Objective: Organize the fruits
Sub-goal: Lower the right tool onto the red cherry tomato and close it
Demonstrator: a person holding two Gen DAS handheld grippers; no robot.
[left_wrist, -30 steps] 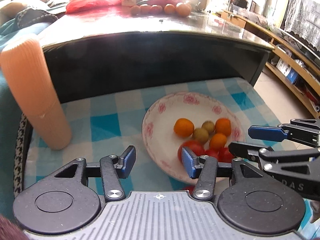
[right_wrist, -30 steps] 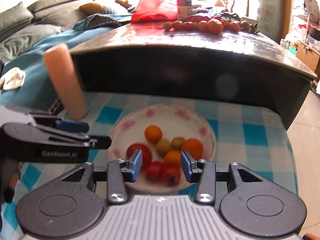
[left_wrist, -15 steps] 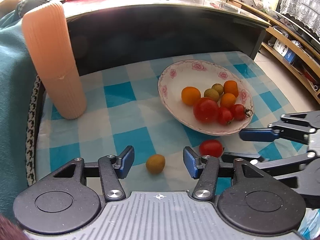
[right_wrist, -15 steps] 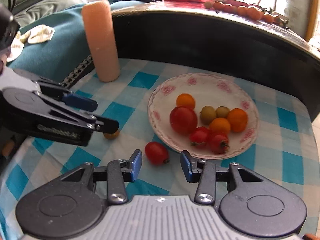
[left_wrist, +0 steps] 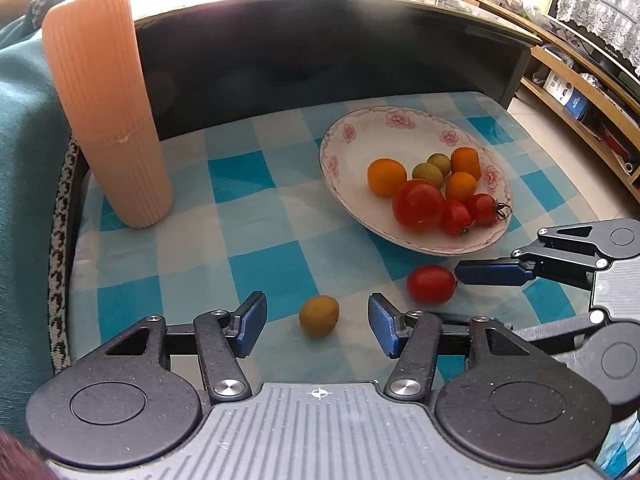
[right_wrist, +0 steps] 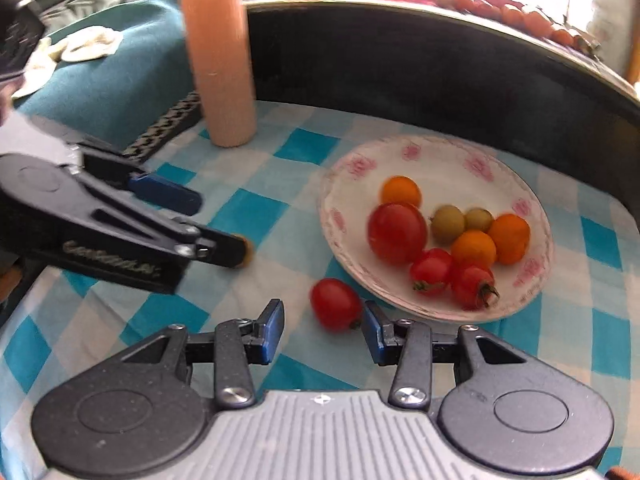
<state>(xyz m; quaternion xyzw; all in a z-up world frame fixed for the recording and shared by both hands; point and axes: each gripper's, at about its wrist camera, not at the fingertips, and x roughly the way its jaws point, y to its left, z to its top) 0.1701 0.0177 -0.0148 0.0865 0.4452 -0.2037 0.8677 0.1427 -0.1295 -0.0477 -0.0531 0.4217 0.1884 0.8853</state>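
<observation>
Blue-and-white checked cloth (left_wrist: 256,264) covers the low desk, with a dark counter edge behind it and a ribbed peach cylinder (left_wrist: 108,112) standing upright at the back left. Flowered plate (left_wrist: 340,148) sits toward the right, holding three orange fruits, two olive ones, a big tomato and two small ones.

Two fruits are loose on the cloth. An olive fruit (left_wrist: 319,315) lies between the jaws of the left gripper (left_wrist: 316,322), which are wide open and touch nothing. A small oval tomato (right_wrist: 336,309) lies just in front of the plate, long axis running roughly left-back to right-front in the right wrist view. It sits between the open jaws of the right gripper (right_wrist: 323,330), right beside the right-hand one, not squeezed.

Lettering on the left gripper's side is too blurred to read.
</observation>
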